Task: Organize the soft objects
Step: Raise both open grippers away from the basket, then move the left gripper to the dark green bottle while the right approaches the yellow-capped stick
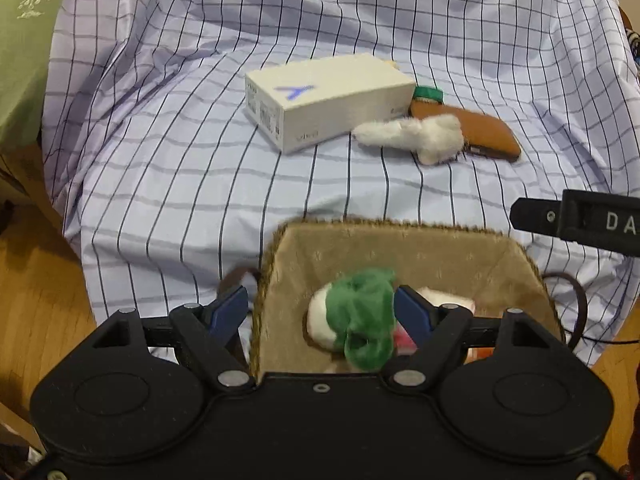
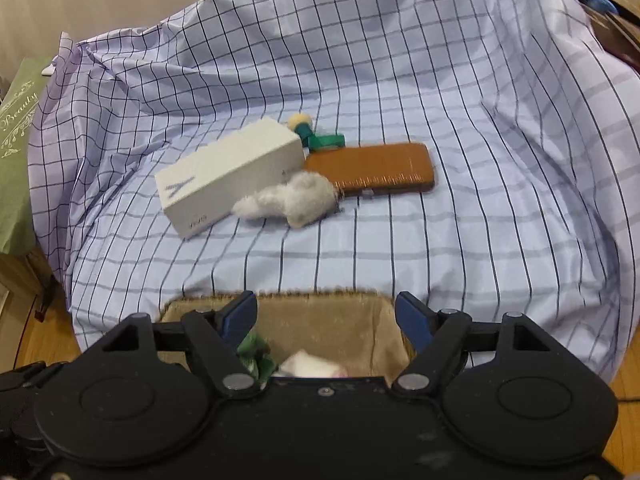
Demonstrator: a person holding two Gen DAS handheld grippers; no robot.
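Observation:
A brown fabric basket (image 1: pixel 400 248) stands at the near edge of the checked cloth. Inside it lie a green soft toy (image 1: pixel 364 316) and a white soft piece (image 1: pixel 320 324). My left gripper (image 1: pixel 320 312) hangs open over the basket. Its left finger is outside the basket's left wall, and its right finger is beside the green toy without pinching it. My right gripper (image 2: pixel 326 316) is open above the same basket (image 2: pixel 328 320), with nothing between its fingers. A white fluffy toy (image 2: pixel 292 200) lies farther back on the cloth, clear of both grippers.
A white box (image 2: pixel 232 176), a brown case (image 2: pixel 376 168) and a small green toy with a tan pompom (image 2: pixel 316 136) lie by the fluffy toy. A green bag (image 2: pixel 16 140) stands at the left. Wooden floor (image 1: pixel 40 300) lies beyond the cloth's edge, and a dark cord (image 1: pixel 576 300) loops by the basket.

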